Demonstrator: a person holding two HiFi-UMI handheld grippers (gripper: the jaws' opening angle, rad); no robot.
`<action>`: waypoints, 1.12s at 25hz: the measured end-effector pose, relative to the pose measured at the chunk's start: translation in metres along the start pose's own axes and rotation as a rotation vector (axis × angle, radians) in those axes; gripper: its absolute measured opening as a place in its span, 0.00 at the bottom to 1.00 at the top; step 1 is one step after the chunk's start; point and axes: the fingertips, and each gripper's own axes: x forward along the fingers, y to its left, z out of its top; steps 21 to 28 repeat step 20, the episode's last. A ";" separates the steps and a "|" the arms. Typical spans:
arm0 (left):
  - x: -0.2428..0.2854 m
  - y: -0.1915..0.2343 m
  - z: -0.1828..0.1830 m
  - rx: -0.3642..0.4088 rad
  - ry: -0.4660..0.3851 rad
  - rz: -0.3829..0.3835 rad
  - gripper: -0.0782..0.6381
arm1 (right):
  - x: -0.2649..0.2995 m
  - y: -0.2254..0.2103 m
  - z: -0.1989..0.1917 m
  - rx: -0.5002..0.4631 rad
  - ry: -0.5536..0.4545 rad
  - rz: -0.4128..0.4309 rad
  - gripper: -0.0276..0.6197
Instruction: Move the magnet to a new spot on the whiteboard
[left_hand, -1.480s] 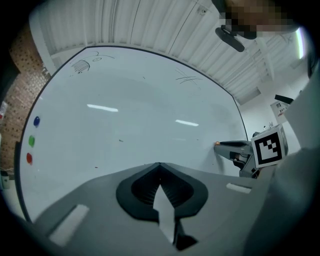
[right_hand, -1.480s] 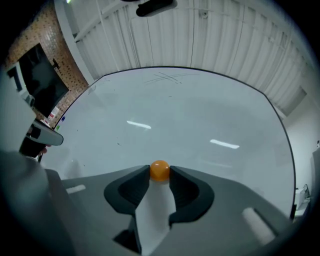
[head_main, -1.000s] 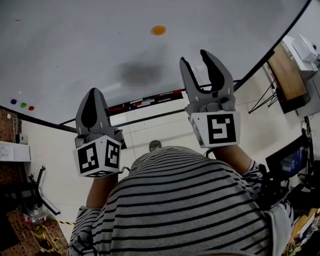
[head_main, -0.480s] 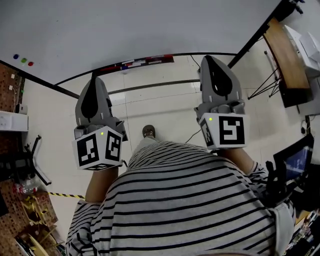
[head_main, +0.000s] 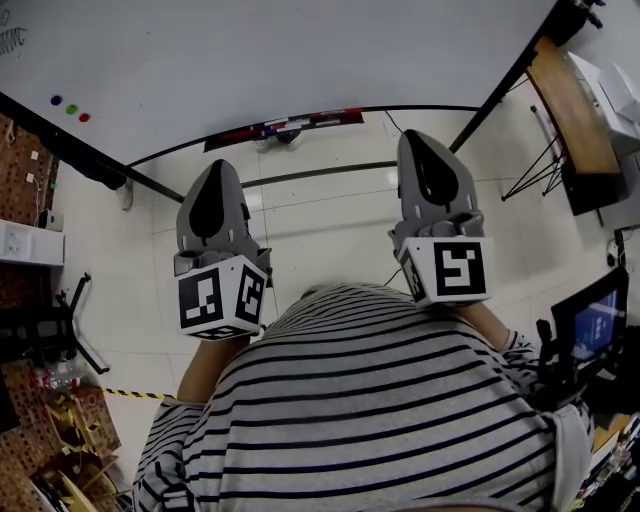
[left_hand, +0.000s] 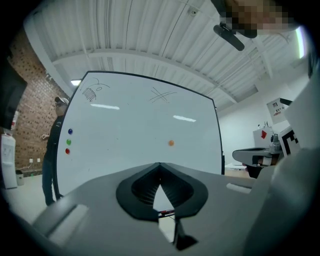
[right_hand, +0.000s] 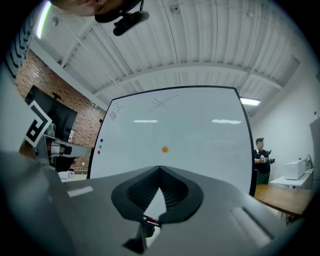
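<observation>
The orange magnet (left_hand: 171, 143) sticks on the whiteboard (left_hand: 140, 125) right of its middle, well ahead of both grippers. It appears in the right gripper view too, as an orange magnet (right_hand: 164, 149) on the whiteboard (right_hand: 200, 140) just above the jaw tips. In the head view only the board's lower part, the whiteboard (head_main: 250, 50), shows, without that magnet. My left gripper (head_main: 213, 166) and my right gripper (head_main: 420, 136) are shut and empty, held over the floor, short of the board. Their tips meet in their own views, left gripper (left_hand: 159, 164) and right gripper (right_hand: 159, 167).
Blue, green and red small magnets (head_main: 71, 109) sit at the board's left edge. A marker tray (head_main: 290, 124) runs along its bottom. A wooden table (head_main: 565, 100) stands right. One person (left_hand: 52, 160) stands left of the board, another person (right_hand: 261, 155) to its right.
The right gripper's jaws went from wide open to shut. The head view dropped away from the board, so the orange magnet left it. Both grippers now sit over the floor, farther from the board.
</observation>
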 end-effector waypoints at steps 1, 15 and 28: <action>-0.002 0.004 -0.001 -0.003 0.002 -0.002 0.13 | 0.001 0.006 0.000 -0.003 0.005 0.003 0.04; -0.021 0.021 -0.006 -0.010 0.034 -0.028 0.13 | 0.010 0.062 0.002 0.004 0.025 0.051 0.04; -0.025 0.027 -0.006 -0.012 0.032 -0.030 0.13 | 0.012 0.073 0.003 0.002 0.025 0.064 0.04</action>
